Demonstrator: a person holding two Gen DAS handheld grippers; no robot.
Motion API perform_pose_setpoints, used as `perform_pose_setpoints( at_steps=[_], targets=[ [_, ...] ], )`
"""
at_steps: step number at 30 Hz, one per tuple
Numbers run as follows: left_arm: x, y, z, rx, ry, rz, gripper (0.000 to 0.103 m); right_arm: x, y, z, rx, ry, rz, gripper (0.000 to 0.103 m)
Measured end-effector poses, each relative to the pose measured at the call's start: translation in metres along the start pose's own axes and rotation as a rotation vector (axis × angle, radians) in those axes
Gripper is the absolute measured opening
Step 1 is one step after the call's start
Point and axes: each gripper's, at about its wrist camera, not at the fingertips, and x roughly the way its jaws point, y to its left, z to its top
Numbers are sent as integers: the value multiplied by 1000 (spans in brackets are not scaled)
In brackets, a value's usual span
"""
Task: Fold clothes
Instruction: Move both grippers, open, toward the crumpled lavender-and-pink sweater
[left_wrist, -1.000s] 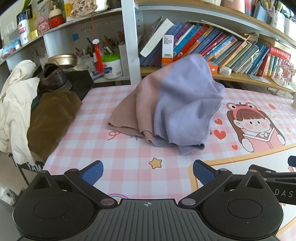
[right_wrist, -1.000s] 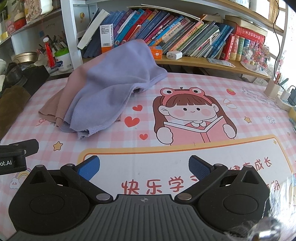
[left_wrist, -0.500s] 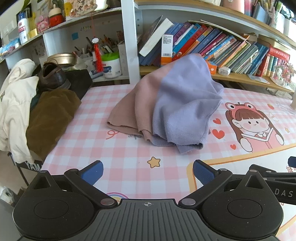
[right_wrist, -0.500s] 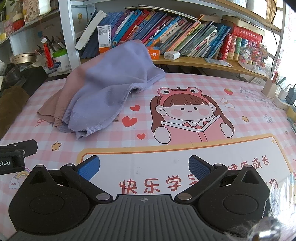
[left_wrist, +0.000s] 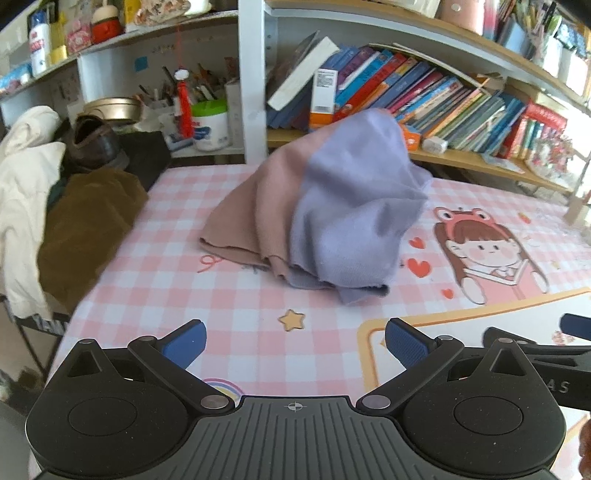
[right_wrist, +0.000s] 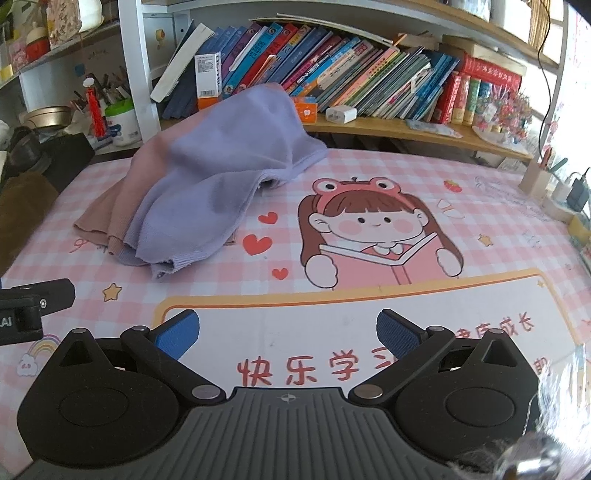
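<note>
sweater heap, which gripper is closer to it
Left, by a little. The left gripper sits open just short of the sweater hem. The right gripper is open too, nearer the viewer and off to the sweater's right.

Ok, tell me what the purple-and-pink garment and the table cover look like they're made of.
Garment: looks like a soft knit, matte, with a ribbed hem and limp drape; fibre can't be told. Table cover: seems a smooth printed plastic or vinyl mat, lying flat with a faint sheen and sharp cartoon print.
</note>
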Motion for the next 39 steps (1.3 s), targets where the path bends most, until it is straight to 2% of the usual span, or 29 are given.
perform_pose_setpoints(
  at_steps=[5, 10, 20, 26, 33, 39],
  targets=[
    [-1, 0, -1, -2, -2, -4, 103, -1, -1, 0, 4, -2, 18, 103],
    [3, 2, 0, -10, 17, 24, 103, -1, -1, -1, 13, 4, 30, 103],
    [1, 0, 0, 9, -14, -32, 103, -2, 0, 1, 18, -6, 48, 103],
    [-2, -4, 2, 34, -40, -2, 103, 0, 2, 1, 11, -5, 45, 103],
    [4, -3, 4, 48, -12, 1, 103, 4, 5, 2, -1, 1, 60, 103],
    [13, 2, 3, 15, 27, -66, 102, 9, 2, 2, 22, 24, 75, 103]
  ],
)
